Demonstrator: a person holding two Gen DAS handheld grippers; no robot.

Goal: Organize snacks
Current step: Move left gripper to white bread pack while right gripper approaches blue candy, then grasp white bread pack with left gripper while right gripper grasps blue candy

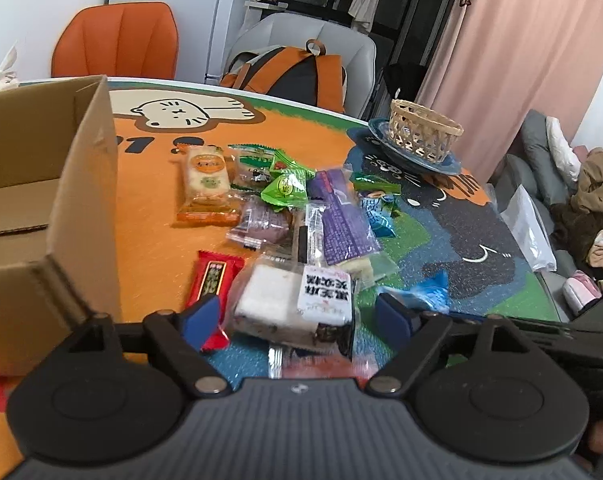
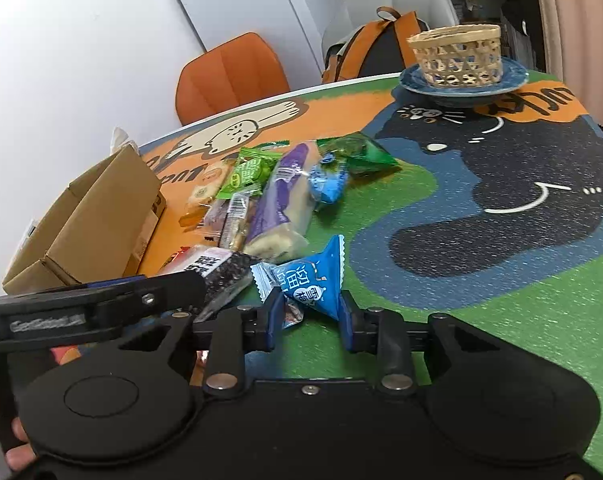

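I am holding my left gripper (image 1: pixel 297 316) low over the near edge of the snack pile, its jaws spread wide on either side of a clear-wrapped white cake (image 1: pixel 291 300) with a black-and-white label; the pads are not touching it. My right gripper (image 2: pixel 309 312) is sitting just beside it, jaws partly parted around the lower corner of a blue triangular packet (image 2: pixel 313 282). Whether the pads are actually pressing on that packet I cannot tell; it looks framed rather than pinched.

By my judgement the sorting is barely starting. The cardboard box (image 1: pixel 81 184) at my left is standing open, and what I can see of its inside is bare cardboard. The woven basket (image 2: pixel 457 56) on the blue plate (image 2: pixel 509 76) at the far side of the counter (image 2: pixel 501 280) also shows nothing inside, though its floor is hidden. Nearly everything is still lying loose in one heap between them: the orange rice-cracker pack (image 1: pixel 207 184), the green packets (image 1: pixel 287 186), the purple bar (image 1: pixel 341 216), the red packet (image 1: pixel 211 284) and a second blue one farther back. All of that is waiting to be moved.
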